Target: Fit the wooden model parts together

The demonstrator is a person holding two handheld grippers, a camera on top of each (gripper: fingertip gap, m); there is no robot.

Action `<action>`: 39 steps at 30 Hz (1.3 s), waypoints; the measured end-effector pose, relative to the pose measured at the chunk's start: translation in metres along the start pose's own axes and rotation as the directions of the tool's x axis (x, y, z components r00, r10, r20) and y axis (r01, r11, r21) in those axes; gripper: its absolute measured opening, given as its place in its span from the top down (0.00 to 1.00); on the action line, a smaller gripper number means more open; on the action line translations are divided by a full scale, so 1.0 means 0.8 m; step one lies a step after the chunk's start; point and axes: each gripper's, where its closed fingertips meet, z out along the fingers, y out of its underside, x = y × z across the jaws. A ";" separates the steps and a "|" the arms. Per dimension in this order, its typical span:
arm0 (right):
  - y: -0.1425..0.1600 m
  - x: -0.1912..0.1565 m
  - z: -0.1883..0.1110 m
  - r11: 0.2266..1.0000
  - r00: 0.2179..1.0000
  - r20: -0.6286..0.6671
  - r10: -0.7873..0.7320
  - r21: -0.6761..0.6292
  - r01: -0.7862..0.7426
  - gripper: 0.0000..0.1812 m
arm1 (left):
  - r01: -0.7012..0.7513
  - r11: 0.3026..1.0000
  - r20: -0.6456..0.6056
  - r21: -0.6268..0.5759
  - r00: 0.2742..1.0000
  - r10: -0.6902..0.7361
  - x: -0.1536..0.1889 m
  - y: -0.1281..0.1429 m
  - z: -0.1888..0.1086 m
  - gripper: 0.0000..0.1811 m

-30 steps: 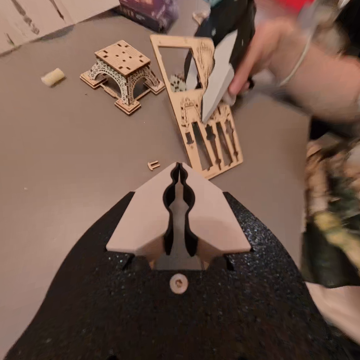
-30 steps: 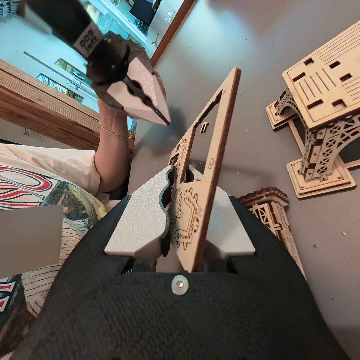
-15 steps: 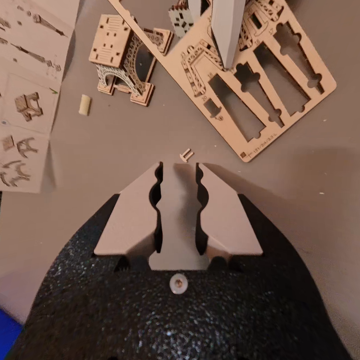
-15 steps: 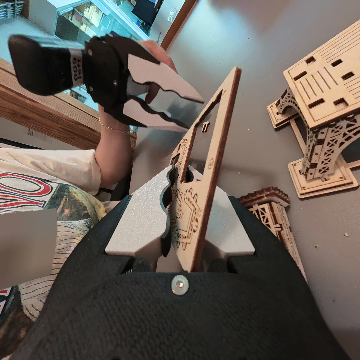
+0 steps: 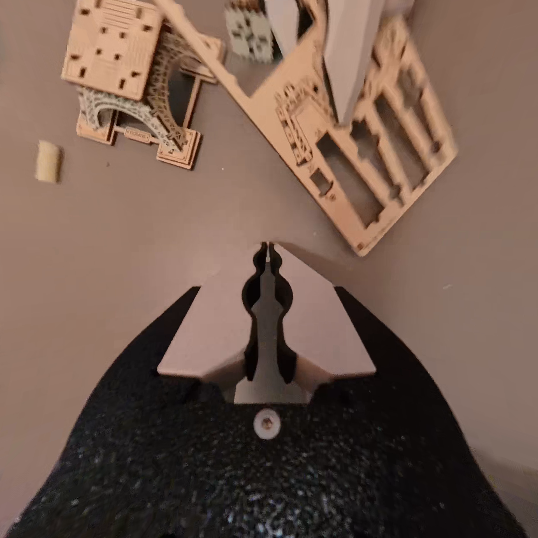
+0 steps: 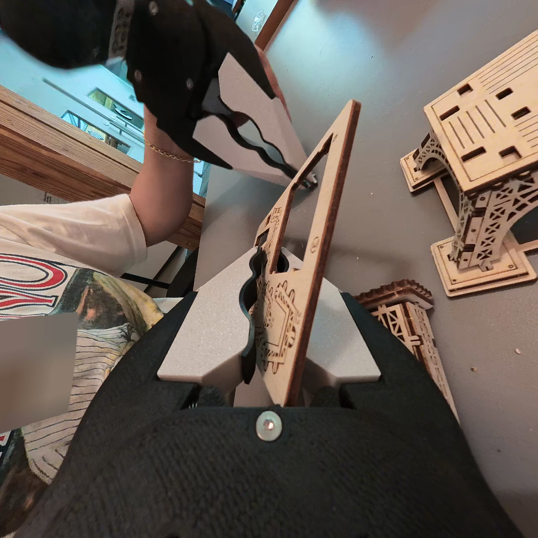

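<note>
My left gripper [image 5: 267, 245] is down at the grey table, its jaws closed on a small wooden piece [image 5: 267, 252]. The right wrist view shows it [image 6: 307, 179] pinching that piece [image 6: 311, 181] on the table just beyond the sheet's cut-out. My right gripper [image 6: 273, 253] is shut on a laser-cut wooden parts sheet [image 6: 323, 221] and holds it on edge above the table. In the left wrist view the sheet [image 5: 364, 151] is at the upper right with a right finger [image 5: 343, 58] across it. The arched tower base [image 5: 125, 78] stands at the upper left.
A latticed tower section [image 6: 407, 329] lies beside my right gripper, and the tower base [image 6: 480, 174] stands to the right. A small cream-coloured lump [image 5: 48, 160] lies left of the base. A person's arm [image 6: 163, 198] and the table's wooden edge [image 6: 58, 157] are at the left. One gripper's finger ends stand about 7 centimeters off the other's. The left tips stand about 15 centimeters off the small cream-coloured lump [image 5: 48, 160].
My left gripper opened, dropped to the table over the small wooden piece and closed on it. The right gripper has held the sheet almost still.
</note>
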 end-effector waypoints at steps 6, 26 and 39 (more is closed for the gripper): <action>0.000 0.000 0.000 1.000 1.000 0.001 0.001 0.000 -0.001 0.96 | 0.737 0.629 -0.550 0.247 0.641 -0.535 0.014 -0.024 -0.044 1.00; 0.000 0.000 0.000 1.000 1.000 0.003 0.002 -0.001 -0.002 0.96 | 0.112 0.980 0.091 0.163 0.988 -0.128 0.009 0.040 -0.037 0.87; 0.000 0.000 0.000 1.000 1.000 0.003 0.003 -0.001 -0.003 0.96 | 0.089 0.979 0.075 0.183 0.992 -0.104 0.016 0.025 -0.029 0.92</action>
